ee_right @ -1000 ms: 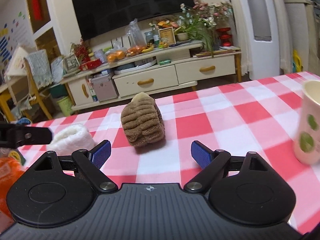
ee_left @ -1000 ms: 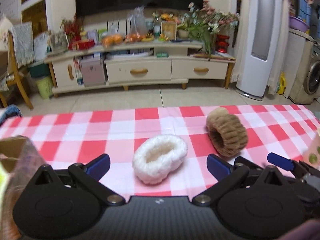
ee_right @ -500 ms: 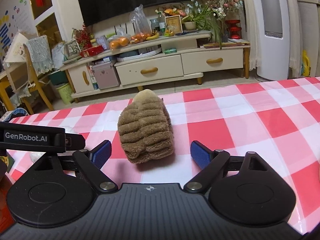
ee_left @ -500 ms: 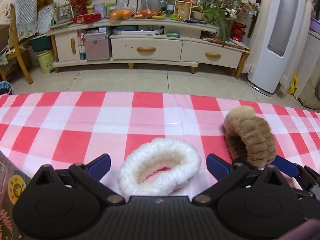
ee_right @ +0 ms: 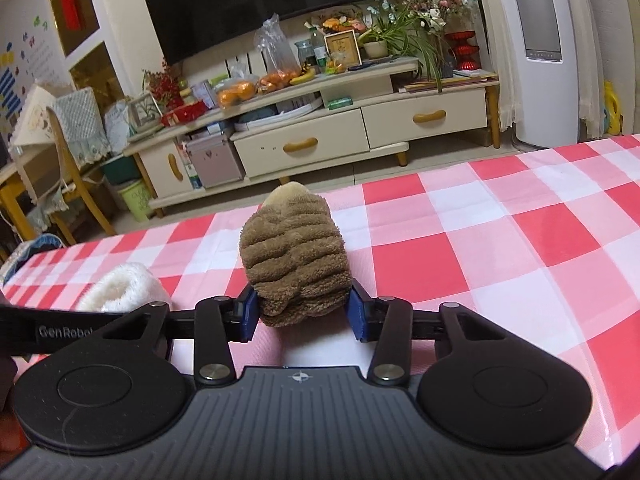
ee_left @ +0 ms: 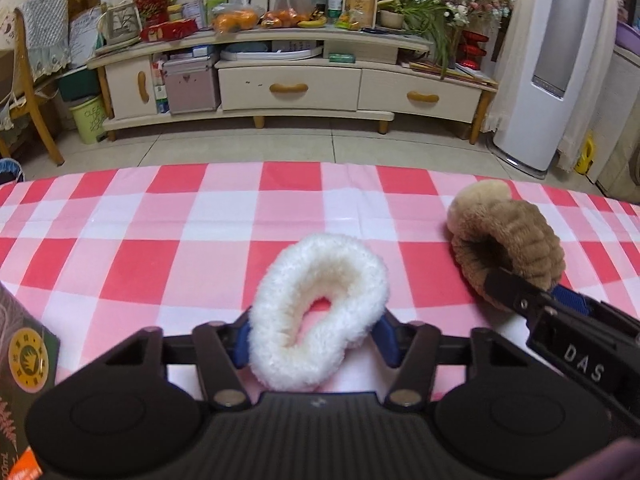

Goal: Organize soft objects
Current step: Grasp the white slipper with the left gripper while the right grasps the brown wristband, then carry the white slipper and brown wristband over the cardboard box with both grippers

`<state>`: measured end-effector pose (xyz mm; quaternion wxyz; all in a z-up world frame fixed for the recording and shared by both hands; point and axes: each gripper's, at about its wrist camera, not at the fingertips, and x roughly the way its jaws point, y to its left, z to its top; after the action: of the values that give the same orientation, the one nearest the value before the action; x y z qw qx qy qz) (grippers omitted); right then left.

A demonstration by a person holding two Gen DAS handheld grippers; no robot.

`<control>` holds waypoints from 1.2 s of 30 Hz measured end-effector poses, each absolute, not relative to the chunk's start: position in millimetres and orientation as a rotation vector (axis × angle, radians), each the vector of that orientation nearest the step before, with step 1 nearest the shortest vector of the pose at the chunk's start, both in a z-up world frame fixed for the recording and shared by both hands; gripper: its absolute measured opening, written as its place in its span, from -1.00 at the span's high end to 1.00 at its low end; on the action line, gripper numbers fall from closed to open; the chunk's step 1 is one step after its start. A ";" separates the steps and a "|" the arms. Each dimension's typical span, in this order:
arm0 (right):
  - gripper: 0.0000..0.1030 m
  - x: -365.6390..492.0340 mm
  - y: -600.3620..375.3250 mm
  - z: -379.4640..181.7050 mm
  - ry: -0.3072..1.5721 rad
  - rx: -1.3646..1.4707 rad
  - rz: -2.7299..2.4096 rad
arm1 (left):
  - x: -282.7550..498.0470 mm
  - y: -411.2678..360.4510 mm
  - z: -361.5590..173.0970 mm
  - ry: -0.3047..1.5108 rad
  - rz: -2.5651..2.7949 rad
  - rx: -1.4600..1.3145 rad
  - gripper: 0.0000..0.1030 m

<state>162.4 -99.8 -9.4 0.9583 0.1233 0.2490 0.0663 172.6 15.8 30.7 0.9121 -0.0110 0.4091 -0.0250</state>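
On the checkered counter [ee_left: 160, 264], the left claw [ee_left: 316, 338] has just closed onto the white fluffy band [ee_left: 320, 312]; the right claw [ee_right: 302, 316] has just closed onto the brown plush band [ee_right: 294, 264].

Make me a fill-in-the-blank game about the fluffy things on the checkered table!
1. The left gripper has its jaws closed on the fluffy ring coloured ____.
2. The right gripper squeezes the ribbed ring coloured ____.
3. Both rings rest on a tablecloth checked in white, pink and ____.

Missing words: white; brown; red
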 end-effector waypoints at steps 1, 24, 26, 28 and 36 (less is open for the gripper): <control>-0.04 161.1 -101.1 -9.5 0.502 0.253 0.135 | 170.5 14.6 30.8 0.840 -0.056 -0.018 0.03; -0.02 20.9 -136.4 -11.6 0.511 0.228 0.128 | 52.8 -15.7 35.0 0.868 -0.249 -0.091 0.36; -0.02 5.1 -138.1 -11.9 0.518 0.236 0.129 | 37.6 -14.6 35.1 0.874 -0.259 -0.095 0.36; -0.02 -10.8 -138.2 -13.3 0.527 0.240 0.129 | 21.0 -13.0 34.3 0.881 -0.266 -0.087 0.36; -0.02 -72.6 -129.6 -19.6 0.582 0.214 0.137 | -35.7 3.0 31.6 0.903 -0.287 -0.094 0.37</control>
<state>-72.6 -129.6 -19.6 0.9500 0.1051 0.2861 0.0673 -35.7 3.0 31.6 0.8887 -0.0454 0.4347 -0.1382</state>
